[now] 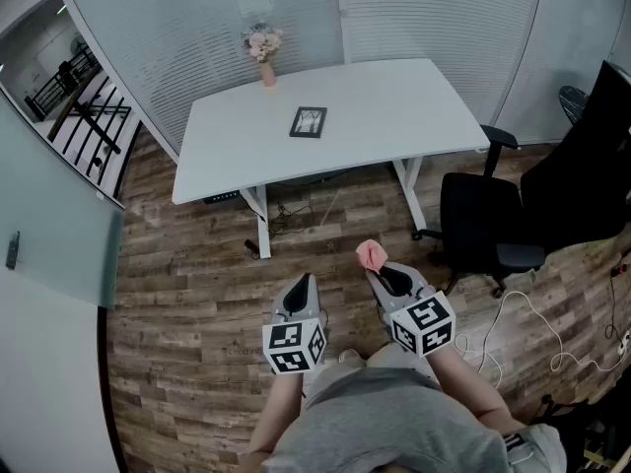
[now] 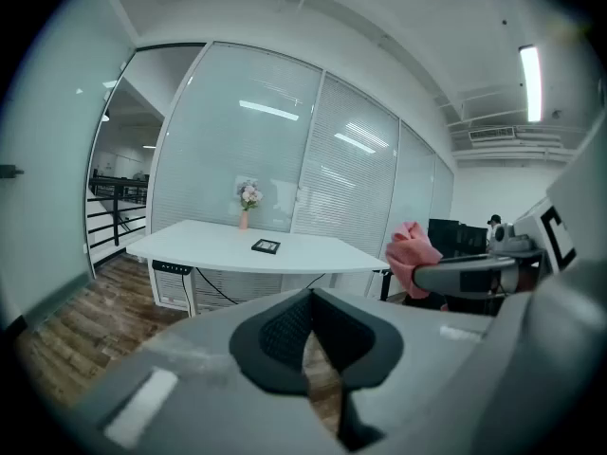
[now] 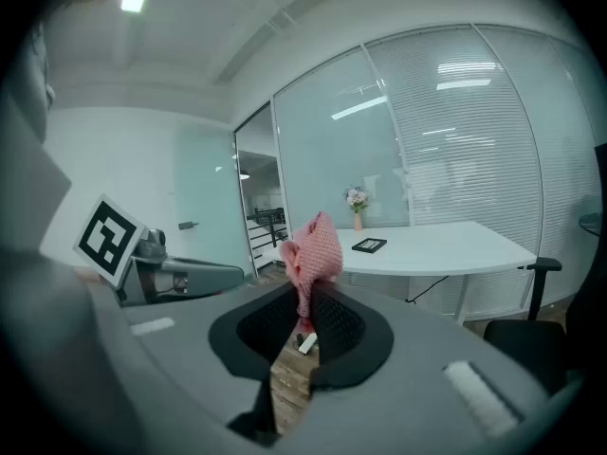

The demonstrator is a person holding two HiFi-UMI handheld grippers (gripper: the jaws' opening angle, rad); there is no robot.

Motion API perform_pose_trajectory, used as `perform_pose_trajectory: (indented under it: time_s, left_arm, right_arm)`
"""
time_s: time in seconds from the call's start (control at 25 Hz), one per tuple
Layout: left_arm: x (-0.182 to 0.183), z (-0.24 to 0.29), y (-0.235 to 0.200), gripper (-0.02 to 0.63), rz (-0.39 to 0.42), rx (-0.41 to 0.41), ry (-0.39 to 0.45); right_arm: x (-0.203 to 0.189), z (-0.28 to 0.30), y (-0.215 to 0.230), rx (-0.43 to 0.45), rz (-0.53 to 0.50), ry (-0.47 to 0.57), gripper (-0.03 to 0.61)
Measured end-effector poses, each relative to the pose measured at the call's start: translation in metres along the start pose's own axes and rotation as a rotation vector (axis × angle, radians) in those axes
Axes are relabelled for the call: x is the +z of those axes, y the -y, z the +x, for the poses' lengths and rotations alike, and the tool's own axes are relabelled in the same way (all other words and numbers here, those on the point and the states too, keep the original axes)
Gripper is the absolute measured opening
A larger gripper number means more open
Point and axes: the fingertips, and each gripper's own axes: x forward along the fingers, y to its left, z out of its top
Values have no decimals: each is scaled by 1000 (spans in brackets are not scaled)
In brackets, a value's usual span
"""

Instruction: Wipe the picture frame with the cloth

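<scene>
Both claws sit side by side at the lower middle of the head view, pointing toward the bench (image 1: 394, 106). The right claw (image 1: 378, 272) is clenched on the pink cloth (image 1: 371, 255). The left claw (image 1: 302, 286) is closed and empty. The frame (image 1: 308, 122) lies flat mid-bench at upper centre, well apart from both.

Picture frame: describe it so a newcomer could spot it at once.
Look at the white table before the glass wall. Near its middle lies the picture frame, small, dark and flat. Its only neighbour, a vase of flowers, stands upright at the back edge.
</scene>
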Motion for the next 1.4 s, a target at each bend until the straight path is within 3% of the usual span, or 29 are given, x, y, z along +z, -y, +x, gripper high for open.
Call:
perform_pose_trajectory:
  time_s: [0.44, 1.08, 1.4]
  left_arm:
    - [-3, -10, 4, 2, 1, -27, 2]
    - [-5, 0, -27, 2, 7, -43, -26]
    - [7, 33, -42, 2, -7, -33, -21]
  right_arm:
    - [-9, -1, -16, 12, -6, -16, 38]
    - [-8, 31, -25, 15, 40, -19, 43]
    - [4, 62, -9, 49, 35, -11, 43]
